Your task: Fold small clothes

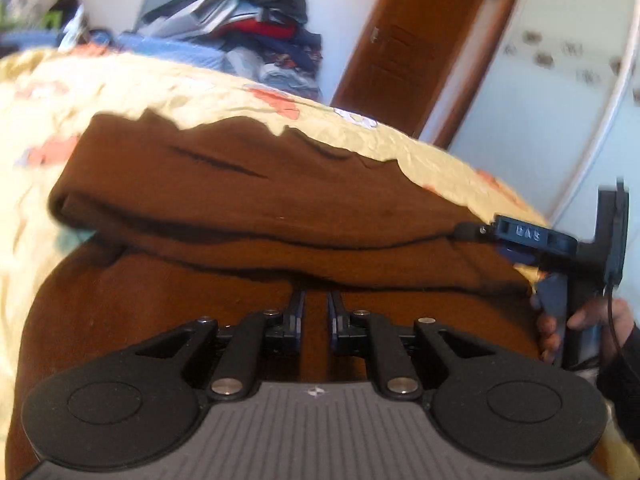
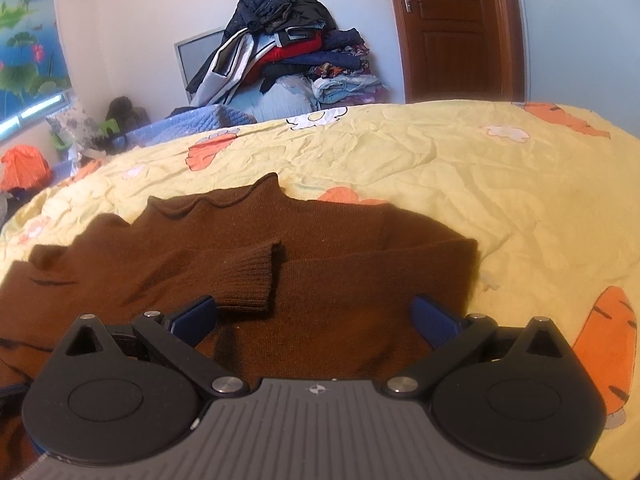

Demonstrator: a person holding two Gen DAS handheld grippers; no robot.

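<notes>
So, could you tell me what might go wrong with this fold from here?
1. The left gripper is nearly shut on the brown sweater; it may be pinching only one layer, so the fold could come out uneven.
2. The ribbed cuff lies loosely across the body and might slide out.
3. The right gripper hangs open, pinning nothing, so the sweater may drag on the wrinkled yellow sheet.

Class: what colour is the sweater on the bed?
The sweater is plain dark brown, clearest in the right wrist view.

The left gripper (image 1: 316, 312) points slightly downward, its jaws nearly together with a narrow gap. The right gripper (image 2: 316, 316) tilts down too, jaws spread wide; a hand (image 1: 576, 332) grips its handle.
</notes>
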